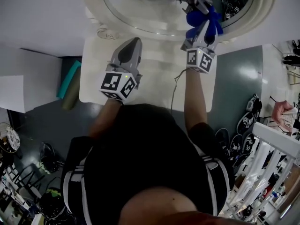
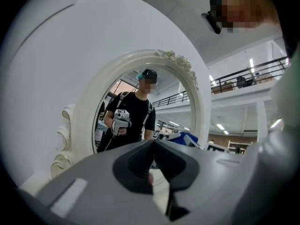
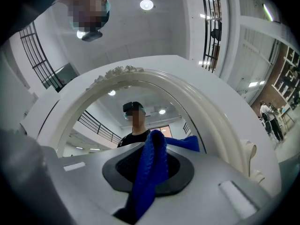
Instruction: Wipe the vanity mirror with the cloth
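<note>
Mirror (image 1: 150, 13) upright, right gripper (image 1: 199, 14) pinching blue cloth (image 1: 206, 23) at its lower glass, left gripper (image 1: 135, 41) below mirror, jaws pressed together, empty

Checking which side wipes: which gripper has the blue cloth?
The right gripper, with its jaws shut on the blue cloth at the vanity mirror. The left gripper is shut with nothing between its jaws.
</note>
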